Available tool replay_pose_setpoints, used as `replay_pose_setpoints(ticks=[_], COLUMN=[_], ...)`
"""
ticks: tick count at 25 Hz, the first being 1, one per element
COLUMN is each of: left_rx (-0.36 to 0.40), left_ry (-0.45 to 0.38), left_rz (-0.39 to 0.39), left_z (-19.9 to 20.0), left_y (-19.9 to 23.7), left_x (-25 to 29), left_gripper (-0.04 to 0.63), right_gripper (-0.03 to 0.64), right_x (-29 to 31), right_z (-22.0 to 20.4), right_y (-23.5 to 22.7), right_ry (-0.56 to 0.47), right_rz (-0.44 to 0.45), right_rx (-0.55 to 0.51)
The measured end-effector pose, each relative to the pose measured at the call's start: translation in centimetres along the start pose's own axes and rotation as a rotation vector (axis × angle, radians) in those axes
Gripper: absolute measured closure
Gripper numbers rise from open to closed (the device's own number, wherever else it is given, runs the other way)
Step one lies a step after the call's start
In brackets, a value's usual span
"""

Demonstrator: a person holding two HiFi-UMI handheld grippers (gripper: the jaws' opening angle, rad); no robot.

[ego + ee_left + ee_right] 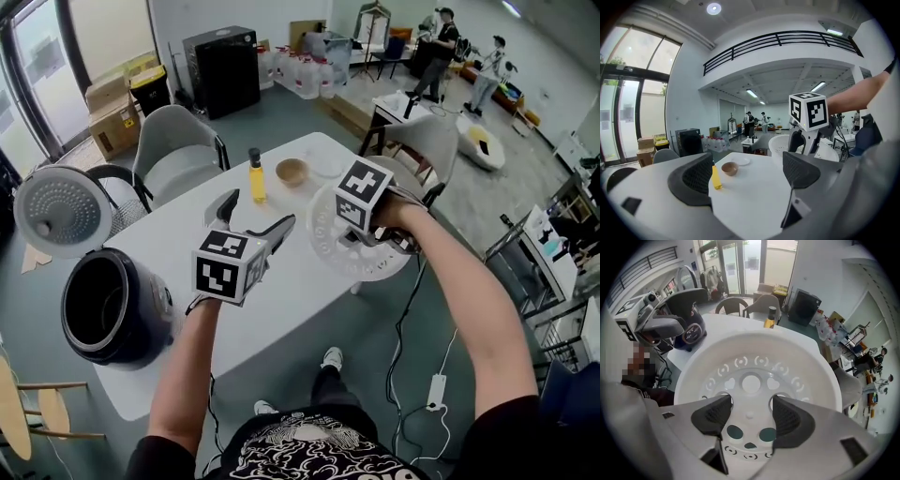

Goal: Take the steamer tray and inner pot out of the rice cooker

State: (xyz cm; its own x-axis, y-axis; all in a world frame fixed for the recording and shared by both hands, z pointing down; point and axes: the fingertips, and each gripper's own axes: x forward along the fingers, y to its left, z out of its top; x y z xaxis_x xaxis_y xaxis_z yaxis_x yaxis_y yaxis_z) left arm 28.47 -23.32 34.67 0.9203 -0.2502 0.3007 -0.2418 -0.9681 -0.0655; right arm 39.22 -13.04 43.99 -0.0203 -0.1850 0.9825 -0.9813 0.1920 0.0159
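The right tool [750, 412] points steeply down into the tray [801, 364]. Its jaws stand partly apart, each set at one of two holes near the tray's middle, and they clamp the strip between the holes. The tray hangs tilted in that grip, clear of the surface [281, 314]. In the head view it overlaps the surface's right edge, partly over the top and partly over the floor [441, 319]. The right hand [398, 217] wraps the tool's handle under the marker cube, and the forearm stretches in from the lower right.

The left tool [747, 172] lies close to level and points away across the surface. Its jaws are wide apart with nothing between them but bare top. The left forearm comes up from below, and its cube faces the head camera.

Between the two tools and towards the near edge runs a wide bare stretch of surface. At the far end stand a bottle [256, 178], a bowl [292, 172] and a plate [328, 164], all near one another and beyond the left tool's tips. The cooker [141, 323] sits at the surface's left end, close to the edge, with its lid [58, 211] up and its inside dark. One chair [173, 155] stands behind the far left edge and another [427, 141] off the far right corner.
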Motion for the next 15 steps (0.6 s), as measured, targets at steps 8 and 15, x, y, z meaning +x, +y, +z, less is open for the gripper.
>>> replay_pose_setpoints(ticks=[8, 15], left_rx=[-0.08, -0.109], left_ry=[0.079, 0.139], left_rz=[0.004, 0.03], left_z=[-1.5, -4.4], left_y=[-0.6, -1.4], left_x=[17.1, 28.0], left_gripper=[0.141, 0.141], right_gripper=[0.322, 0.322], right_x=[6.8, 14.7], right_z=[-1.0, -2.0], right_y=[-15.8, -25.4], right_ry=[0.035, 0.05], right_rz=[0.066, 0.095], right_rx=[0.002, -0.013])
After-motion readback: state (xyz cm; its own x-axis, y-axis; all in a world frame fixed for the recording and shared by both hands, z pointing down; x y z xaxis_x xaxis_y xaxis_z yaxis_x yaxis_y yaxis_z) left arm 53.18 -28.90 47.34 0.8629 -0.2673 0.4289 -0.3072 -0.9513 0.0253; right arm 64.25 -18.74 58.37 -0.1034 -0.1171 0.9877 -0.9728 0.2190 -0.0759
